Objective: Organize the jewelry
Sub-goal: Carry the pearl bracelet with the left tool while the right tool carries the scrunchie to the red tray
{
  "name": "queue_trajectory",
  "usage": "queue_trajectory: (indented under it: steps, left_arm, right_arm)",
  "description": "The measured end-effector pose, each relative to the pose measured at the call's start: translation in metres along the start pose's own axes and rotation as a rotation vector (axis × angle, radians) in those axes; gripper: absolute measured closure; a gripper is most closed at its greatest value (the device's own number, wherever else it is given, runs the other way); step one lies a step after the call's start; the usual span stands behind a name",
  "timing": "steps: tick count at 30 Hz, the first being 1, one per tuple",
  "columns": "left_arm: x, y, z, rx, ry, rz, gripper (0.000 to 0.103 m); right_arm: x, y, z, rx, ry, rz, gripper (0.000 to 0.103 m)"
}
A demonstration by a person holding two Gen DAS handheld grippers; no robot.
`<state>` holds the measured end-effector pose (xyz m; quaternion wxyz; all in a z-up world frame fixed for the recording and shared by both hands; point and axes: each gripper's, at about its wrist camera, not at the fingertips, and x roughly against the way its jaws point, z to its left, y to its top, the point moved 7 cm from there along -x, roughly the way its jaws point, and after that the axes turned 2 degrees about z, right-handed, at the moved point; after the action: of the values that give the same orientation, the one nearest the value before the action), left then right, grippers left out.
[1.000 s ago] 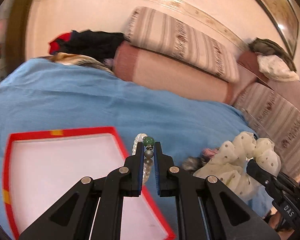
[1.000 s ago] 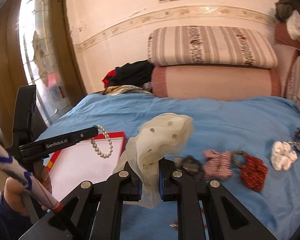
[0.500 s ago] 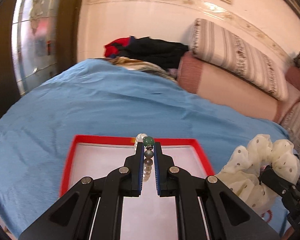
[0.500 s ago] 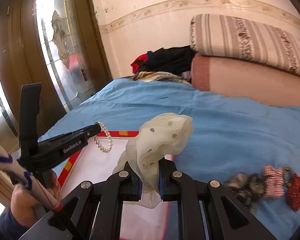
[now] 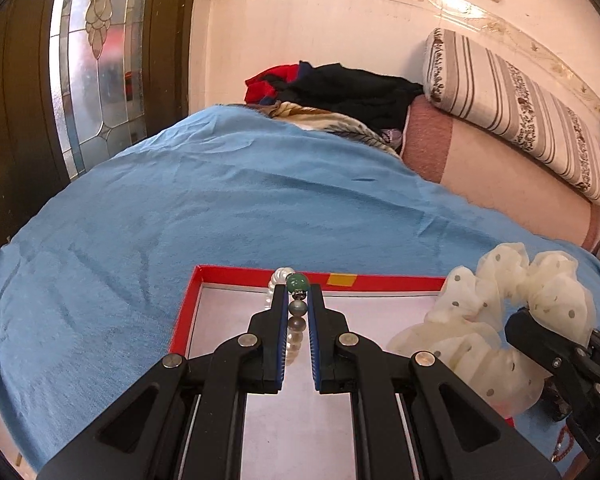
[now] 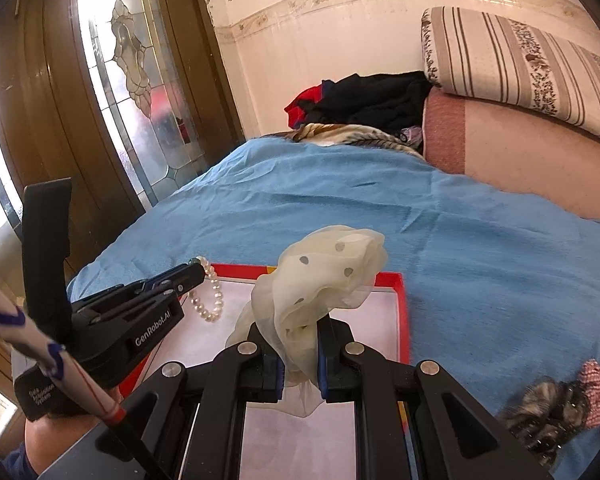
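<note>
A: Status of the left tool (image 5: 297,312)?

B: Clamped on a pearl bracelet (image 6: 210,296), a loop of round, glossy beads with one green bead at the jaw tips. The bracelet hangs over the left part of the red-rimmed tray (image 5: 380,281), which lies on the blue bedsheet (image 5: 228,208).

A: And the right tool (image 6: 300,350)?

B: Clamped on a cream scrunchie (image 6: 324,280): sheer, ruffled fabric with dark dots. It sits above the tray's right part.

A: Step in hand?

B: Judged as delivery: both items are positioned over the flat white tray floor, not yet released.

A: Next move?

B: Likely lower each tool, then open the jaws. The beads may roll; the fabric should settle softly. More fabric items (image 6: 560,404) remain on the bed to the right.
</note>
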<state>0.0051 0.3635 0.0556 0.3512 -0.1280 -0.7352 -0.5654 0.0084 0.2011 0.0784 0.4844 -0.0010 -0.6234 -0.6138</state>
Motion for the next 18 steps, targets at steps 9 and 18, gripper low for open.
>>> queue_trajectory:
  steps: [9, 18]
  left_arm:
    - [-0.019, -0.002, 0.018, 0.021, 0.126, 0.037, 0.094]
    - [-0.035, -0.007, 0.027, 0.007, 0.224, 0.083, 0.094]
  right_arm:
    - [-0.034, 0.002, 0.002, -0.013, 0.014, 0.053, 0.09]
    - [-0.061, -0.003, -0.009, -0.041, 0.014, 0.108, 0.09]
